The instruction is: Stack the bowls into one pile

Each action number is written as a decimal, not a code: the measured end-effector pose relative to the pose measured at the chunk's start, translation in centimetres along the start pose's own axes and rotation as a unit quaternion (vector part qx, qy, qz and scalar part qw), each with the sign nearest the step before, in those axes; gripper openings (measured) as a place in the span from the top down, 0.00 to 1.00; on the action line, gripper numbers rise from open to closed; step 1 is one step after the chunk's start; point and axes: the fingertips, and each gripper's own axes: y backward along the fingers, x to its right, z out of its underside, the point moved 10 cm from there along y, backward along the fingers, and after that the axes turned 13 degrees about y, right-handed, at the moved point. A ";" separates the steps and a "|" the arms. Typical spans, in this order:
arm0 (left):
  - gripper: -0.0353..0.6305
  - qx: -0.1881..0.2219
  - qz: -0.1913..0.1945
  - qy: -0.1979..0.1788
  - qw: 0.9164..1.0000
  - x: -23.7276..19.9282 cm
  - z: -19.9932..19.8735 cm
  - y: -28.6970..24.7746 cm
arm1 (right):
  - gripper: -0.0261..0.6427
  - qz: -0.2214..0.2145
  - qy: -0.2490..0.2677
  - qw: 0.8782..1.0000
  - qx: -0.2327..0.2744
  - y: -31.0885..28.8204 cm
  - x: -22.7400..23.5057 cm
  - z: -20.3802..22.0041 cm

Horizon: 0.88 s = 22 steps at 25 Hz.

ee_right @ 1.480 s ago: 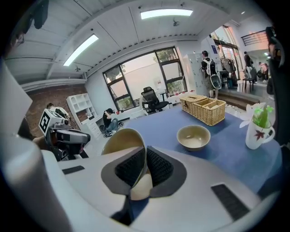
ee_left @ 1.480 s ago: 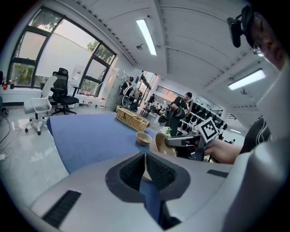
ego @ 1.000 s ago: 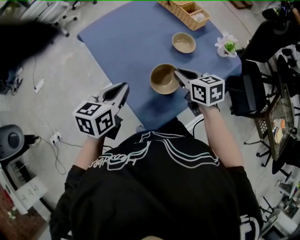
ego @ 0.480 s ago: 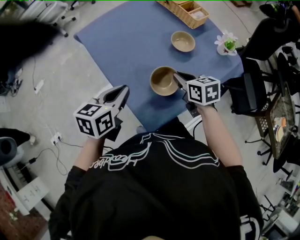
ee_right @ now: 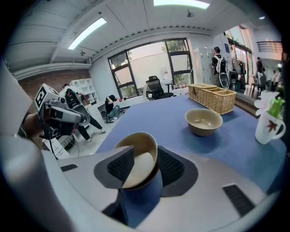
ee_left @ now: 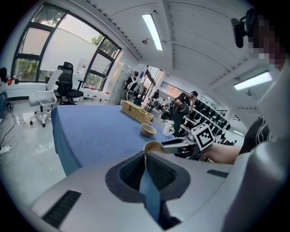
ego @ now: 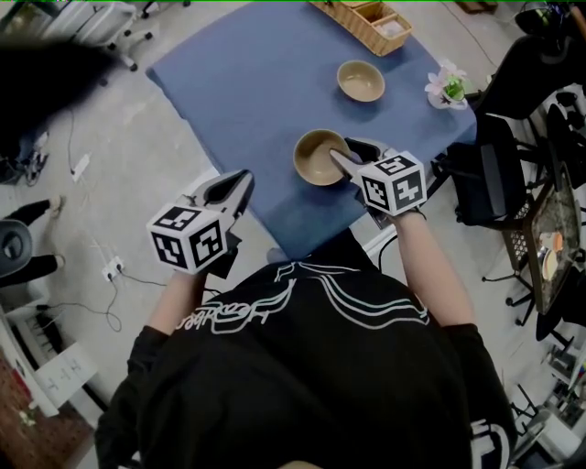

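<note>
My blue-covered worktop (ego: 247,82) stands on a pale grey floor (ego: 137,137) strewn with cables (ego: 110,316). Tall windows (ee_left: 50,50) light the far wall, office chairs (ee_left: 44,97) below them, strip lights (ee_left: 152,31) on the white ceiling.

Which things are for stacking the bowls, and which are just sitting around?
For the job:
- near bowl
- far bowl
- right gripper: its jaws have just been opening, with the near bowl's rim between them
- left gripper: shut, empty, held off the table

Just sitting around:
- wicker basket
- flower cup
</note>
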 end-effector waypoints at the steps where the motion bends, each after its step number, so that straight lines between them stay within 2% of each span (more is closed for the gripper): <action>1: 0.90 0.000 -0.001 0.000 1.000 0.0 0.0 0.0 | 0.68 -0.004 -0.001 1.000 0.002 0.0 0.0 0.0; 9: 0.90 0.005 -0.006 0.004 1.000 0.4 -0.4 -0.6 | 0.56 -0.006 0.007 1.000 0.030 1.1 0.7 -0.4; 22: 0.90 0.018 -0.001 0.009 1.000 3.8 -2.4 -3.5 | 0.56 -0.004 -0.012 0.999 0.042 4.2 5.0 -1.6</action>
